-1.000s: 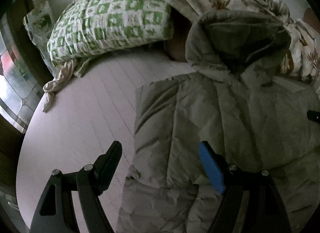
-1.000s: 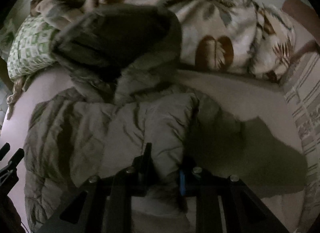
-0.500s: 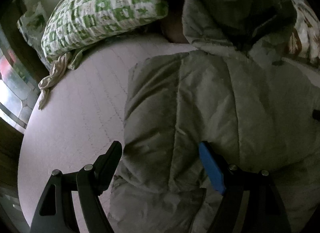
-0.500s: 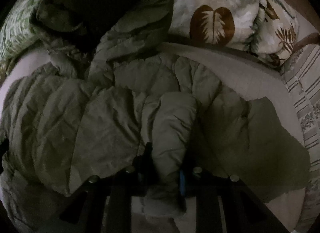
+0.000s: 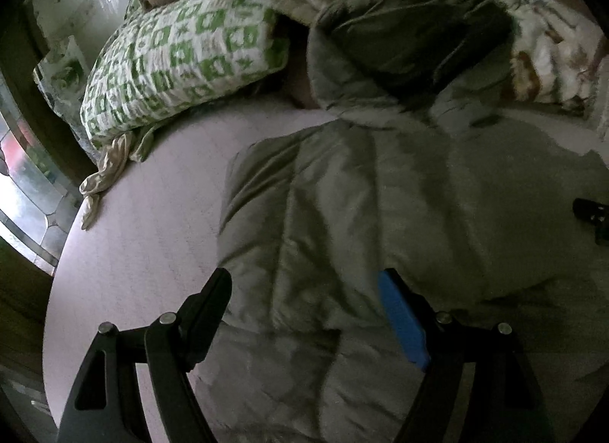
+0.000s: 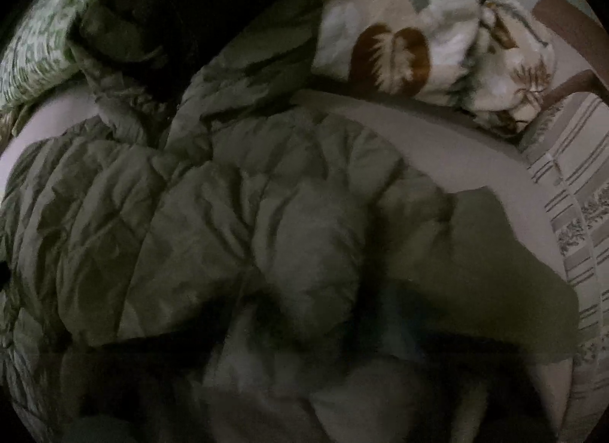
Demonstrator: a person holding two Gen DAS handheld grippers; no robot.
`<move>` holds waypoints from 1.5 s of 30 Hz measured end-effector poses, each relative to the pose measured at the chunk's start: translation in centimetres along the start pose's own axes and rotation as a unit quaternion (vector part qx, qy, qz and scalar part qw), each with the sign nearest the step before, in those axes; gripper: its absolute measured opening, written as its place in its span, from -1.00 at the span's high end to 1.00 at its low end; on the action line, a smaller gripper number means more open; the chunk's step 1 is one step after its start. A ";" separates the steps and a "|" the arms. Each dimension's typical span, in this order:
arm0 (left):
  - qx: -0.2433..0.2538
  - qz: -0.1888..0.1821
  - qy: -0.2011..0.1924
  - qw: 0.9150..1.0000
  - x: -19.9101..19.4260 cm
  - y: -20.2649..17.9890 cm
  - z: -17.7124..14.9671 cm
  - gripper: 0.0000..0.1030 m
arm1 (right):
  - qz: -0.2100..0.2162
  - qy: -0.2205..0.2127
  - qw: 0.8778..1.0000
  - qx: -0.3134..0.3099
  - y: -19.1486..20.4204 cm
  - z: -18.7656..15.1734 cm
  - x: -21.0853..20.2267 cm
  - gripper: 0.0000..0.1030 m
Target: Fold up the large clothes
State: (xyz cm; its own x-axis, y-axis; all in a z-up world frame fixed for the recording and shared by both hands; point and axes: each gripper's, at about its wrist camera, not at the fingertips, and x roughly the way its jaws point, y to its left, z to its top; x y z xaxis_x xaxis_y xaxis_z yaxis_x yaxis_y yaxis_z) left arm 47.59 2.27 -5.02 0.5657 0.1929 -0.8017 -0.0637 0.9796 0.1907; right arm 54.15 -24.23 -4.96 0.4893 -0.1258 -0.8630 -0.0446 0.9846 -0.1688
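Observation:
A grey-green puffy hooded jacket lies on the pale pink bed sheet, hood toward the pillows. My left gripper is open, its jaws wide apart just above the jacket's lower left part, holding nothing. In the right wrist view the jacket fills the frame and a padded fold of it bulges close to the lens. The right gripper's fingers are lost in dark blur under that fold. A black tip of the right gripper shows at the left view's right edge.
A green-and-white checked pillow lies at the bed's head on the left. A leaf-print blanket is heaped behind the hood. A striped cloth lies along the right side. The bed's left edge drops to a tiled floor.
The right gripper has moved forward and down with the jacket fold, so fabric now hides its fingers. The left view has pulled back a little; the left gripper stays open.

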 end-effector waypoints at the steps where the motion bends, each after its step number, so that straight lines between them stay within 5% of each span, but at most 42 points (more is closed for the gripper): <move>1: 0.001 -0.002 -0.004 1.000 -0.5 -0.4 -0.1 -0.55 | -0.002 -0.005 1.000 -0.004 -0.5 -0.3 -0.6 -1.00; 7: 0.019 0.000 -0.020 1.000 -2.0 -3.5 -0.3 -0.55 | -0.003 -0.013 1.000 0.025 -6.3 -3.4 -3.0 -1.00; 15: 0.035 0.000 -0.019 0.999 -1.9 -5.9 0.0 -0.55 | -0.025 0.028 0.985 0.171 -21.2 -9.1 -3.2 -1.00; 25: 0.035 0.003 -0.010 0.999 -0.5 -6.8 0.4 -0.55 | -0.042 0.046 0.929 0.365 -37.3 -15.7 -2.5 -1.00; 33: 0.040 0.020 0.002 0.999 1.8 -7.4 0.5 -0.55 | -0.011 0.066 0.877 0.477 -41.4 -20.1 2.1 -1.00; 38: 0.062 0.027 -0.002 0.998 2.4 -8.2 0.5 -0.56 | -0.006 0.043 0.857 0.513 -42.1 -21.1 3.3 -0.99; 40: 0.068 0.029 -0.004 0.997 2.4 -8.4 0.5 -0.56 | -0.013 0.032 0.860 0.510 -42.1 -20.6 3.4 -0.75; 42: 0.072 0.030 -0.005 0.997 2.3 -8.5 0.5 -0.56 | -0.023 0.023 0.866 0.499 -42.4 -20.0 3.2 0.07; 43: 0.074 0.030 -0.005 0.997 2.2 -8.4 0.5 -0.56 | -0.010 0.017 0.864 0.502 -42.7 -19.9 3.3 0.29; 45: 0.079 0.032 -0.007 0.996 2.0 -8.3 0.5 -0.56 | 0.008 0.008 0.862 0.507 -42.9 -19.7 3.0 0.43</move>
State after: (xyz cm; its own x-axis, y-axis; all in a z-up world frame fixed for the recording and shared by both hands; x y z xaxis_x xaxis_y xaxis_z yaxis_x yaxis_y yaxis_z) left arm 49.68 -5.51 -7.92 0.5769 0.2535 -0.7765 0.0290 0.9437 0.3296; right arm 40.35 -69.28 -9.68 0.4833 -0.1038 -0.8693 0.7369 0.5844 0.3399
